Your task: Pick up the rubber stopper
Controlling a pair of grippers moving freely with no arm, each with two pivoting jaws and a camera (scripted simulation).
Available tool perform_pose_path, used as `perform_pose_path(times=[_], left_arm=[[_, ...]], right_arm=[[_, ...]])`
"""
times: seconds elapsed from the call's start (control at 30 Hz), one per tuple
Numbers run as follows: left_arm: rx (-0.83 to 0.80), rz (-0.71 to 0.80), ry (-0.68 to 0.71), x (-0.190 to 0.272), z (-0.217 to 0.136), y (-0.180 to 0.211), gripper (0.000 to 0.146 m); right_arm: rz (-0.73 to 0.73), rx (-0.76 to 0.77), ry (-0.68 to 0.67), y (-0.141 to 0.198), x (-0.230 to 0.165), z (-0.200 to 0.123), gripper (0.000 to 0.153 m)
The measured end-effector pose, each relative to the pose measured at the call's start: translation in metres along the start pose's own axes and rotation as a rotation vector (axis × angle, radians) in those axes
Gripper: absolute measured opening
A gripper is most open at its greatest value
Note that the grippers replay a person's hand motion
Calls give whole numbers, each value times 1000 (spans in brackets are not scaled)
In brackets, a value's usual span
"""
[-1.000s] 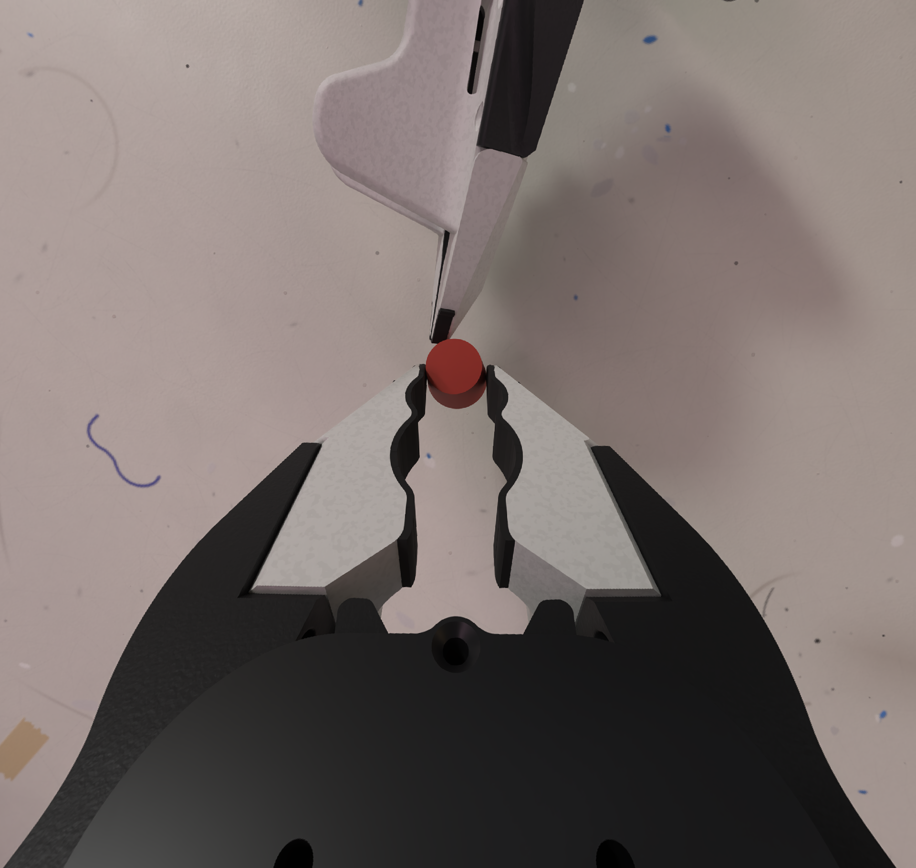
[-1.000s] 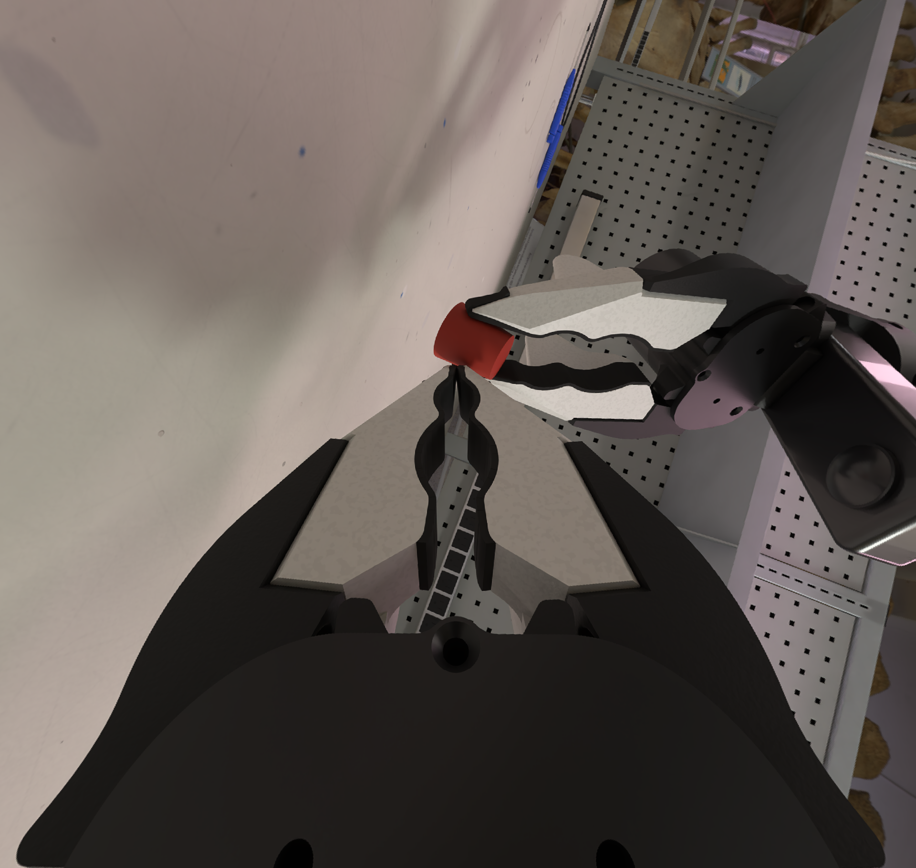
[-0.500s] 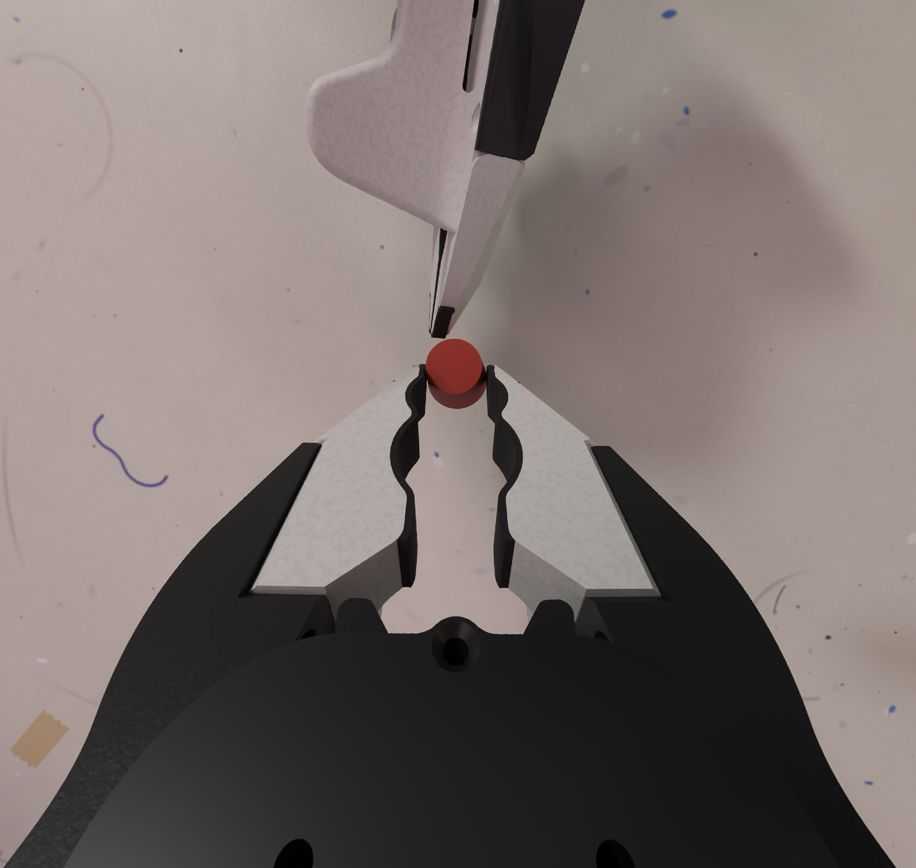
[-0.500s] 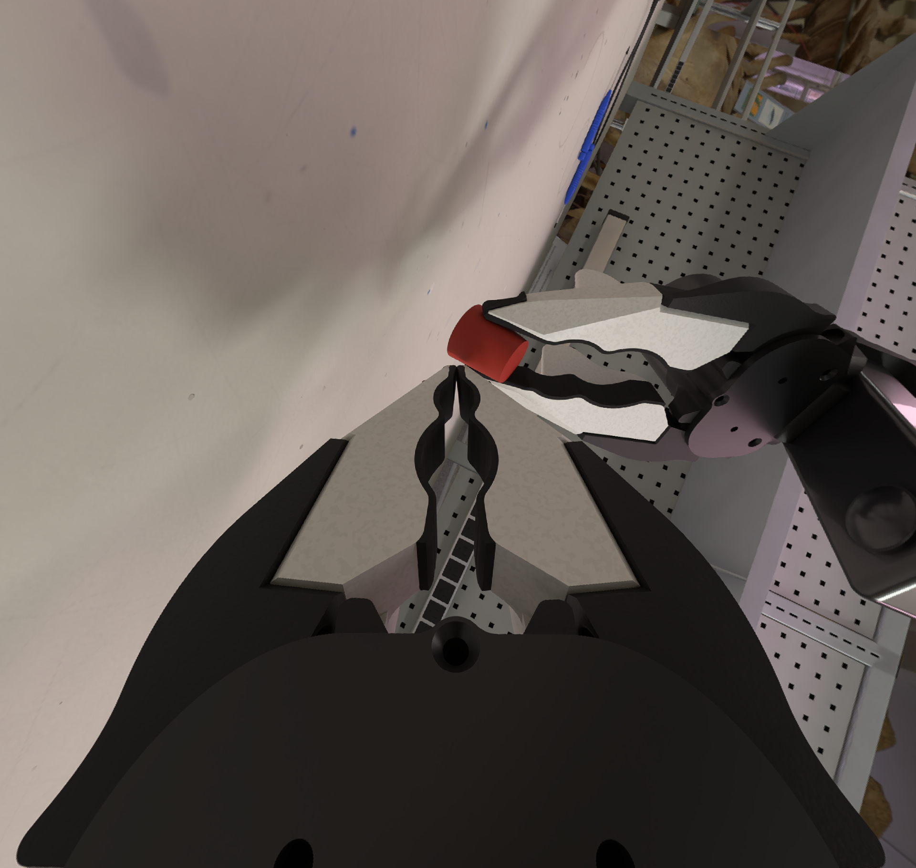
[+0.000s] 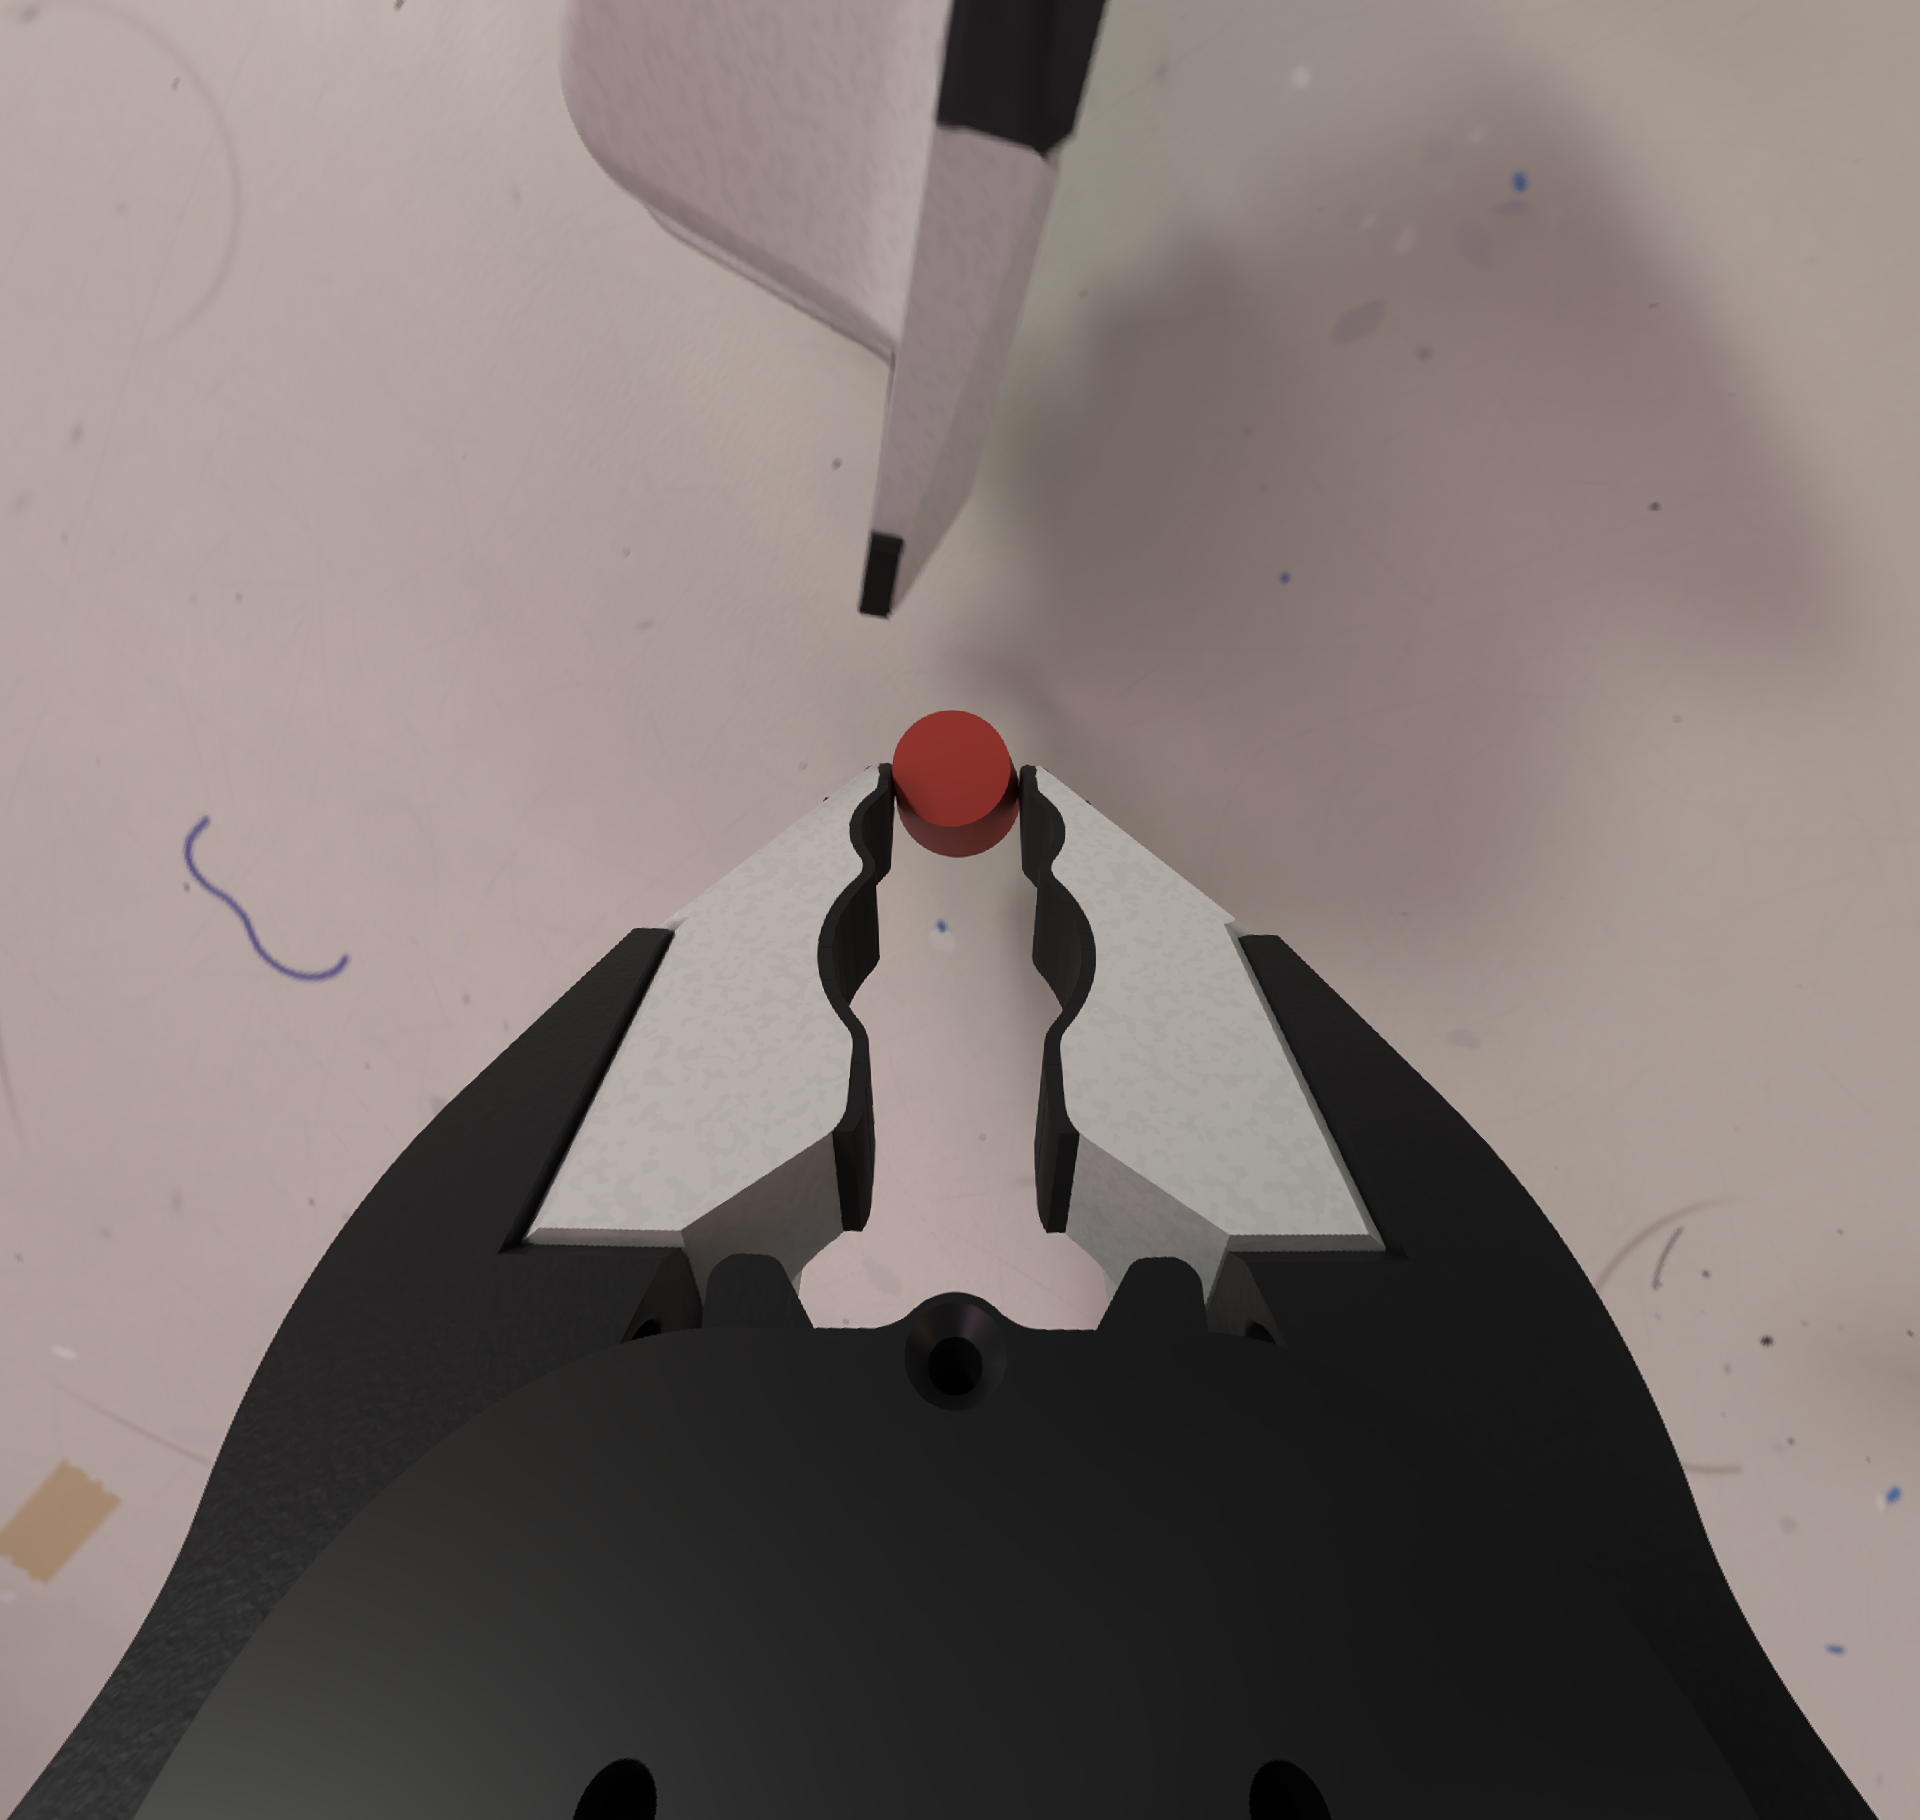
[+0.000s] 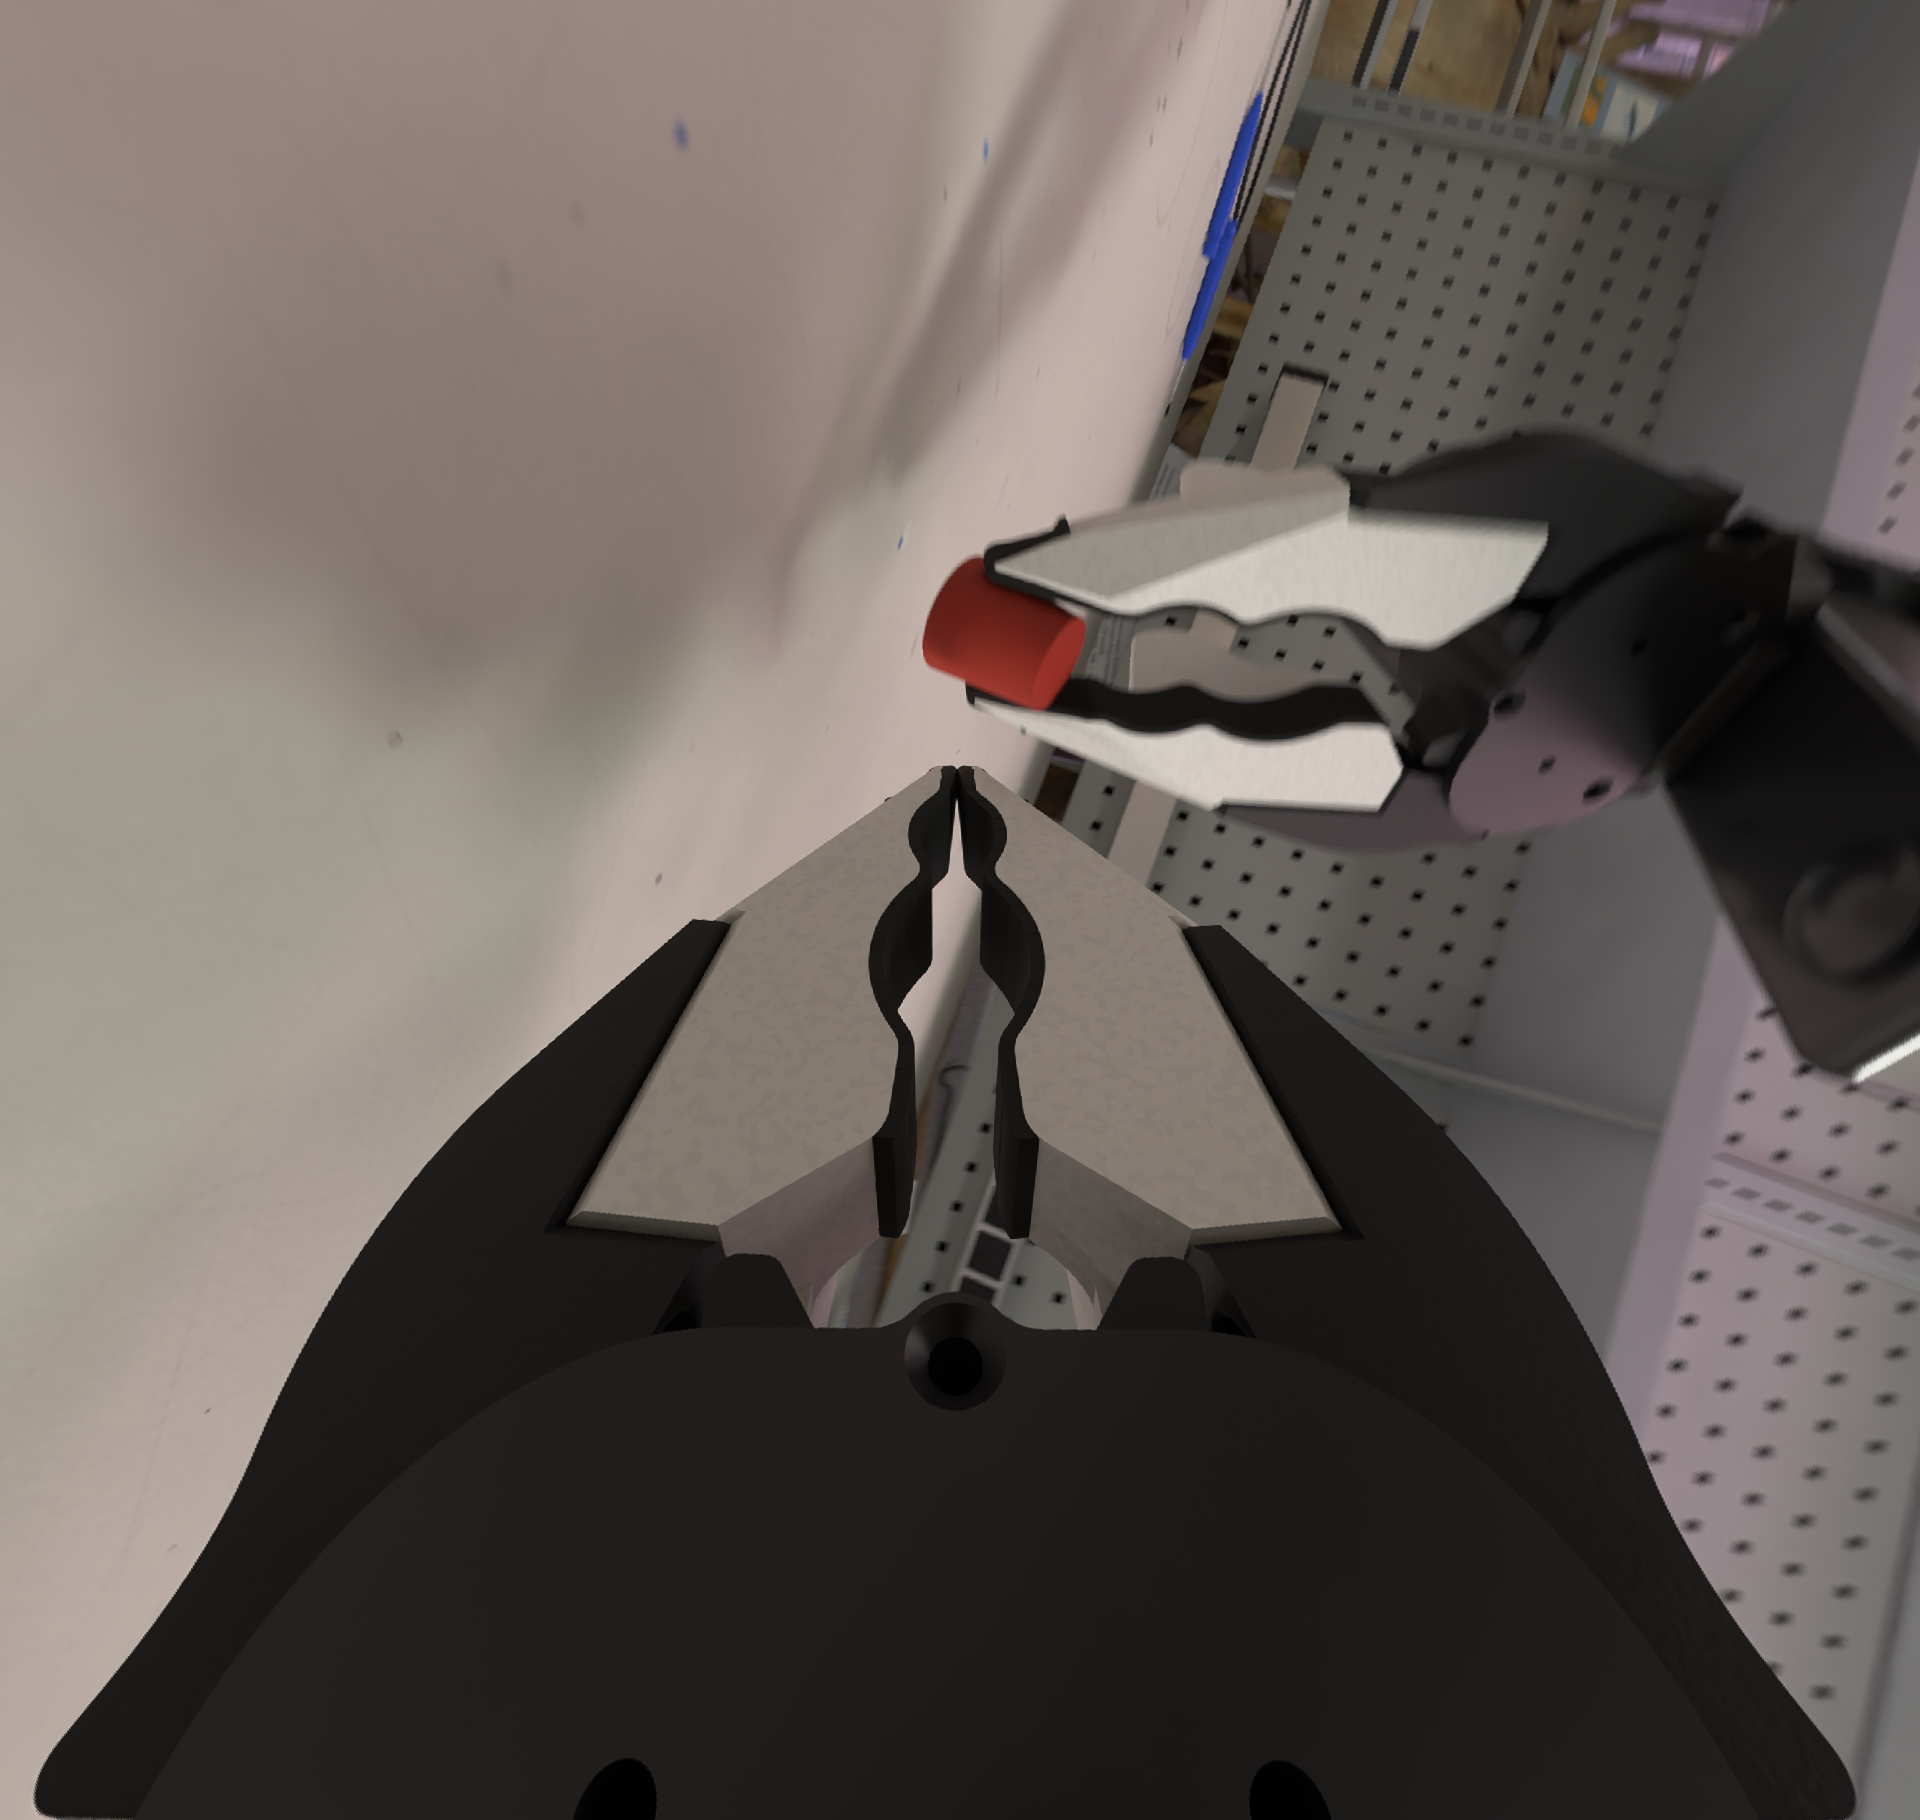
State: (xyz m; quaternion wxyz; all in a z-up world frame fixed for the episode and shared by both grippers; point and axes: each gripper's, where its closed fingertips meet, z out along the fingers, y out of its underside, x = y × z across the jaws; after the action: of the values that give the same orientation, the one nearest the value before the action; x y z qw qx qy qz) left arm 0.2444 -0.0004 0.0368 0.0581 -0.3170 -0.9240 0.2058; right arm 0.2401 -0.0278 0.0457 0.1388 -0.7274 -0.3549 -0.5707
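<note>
The rubber stopper (image 5: 953,781) is a small red cylinder. My left gripper (image 5: 954,783) is shut on it at the fingertips and holds it up off the pale table (image 5: 364,482). The stopper (image 6: 1000,640) also shows in the right wrist view, clamped between the left gripper's fingertips (image 6: 1023,565). My right gripper (image 6: 956,771) is shut and empty, its tips a short way from the stopper. In the left wrist view the right gripper (image 5: 883,581) points down at the stopper from above, with a gap between them.
The table bears blue specks, a blue squiggle (image 5: 255,913) and a tan tape scrap (image 5: 57,1521). Grey pegboard shelving (image 6: 1455,336) stands past the table's edge (image 6: 1195,368) in the right wrist view.
The right gripper has drawn back from the stopper, and the gap between its tips and the stopper has grown. The left gripper keeps its grip on the stopper.
</note>
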Motion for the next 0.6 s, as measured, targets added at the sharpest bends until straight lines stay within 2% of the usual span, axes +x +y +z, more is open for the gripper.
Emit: perform_pose_path(times=[0.2,0.4,0.6], left_arm=[[10,-135,-76,-18,8,27,24],[37,-162,-146,-28,6,37,24],[29,-233,-221,-44,-2,57,24]], right_arm=[[336,3,-89,39,-11,11,0],[594,115,-141,41,-5,18,0],[922,190,-208,63,-5,45,0]])
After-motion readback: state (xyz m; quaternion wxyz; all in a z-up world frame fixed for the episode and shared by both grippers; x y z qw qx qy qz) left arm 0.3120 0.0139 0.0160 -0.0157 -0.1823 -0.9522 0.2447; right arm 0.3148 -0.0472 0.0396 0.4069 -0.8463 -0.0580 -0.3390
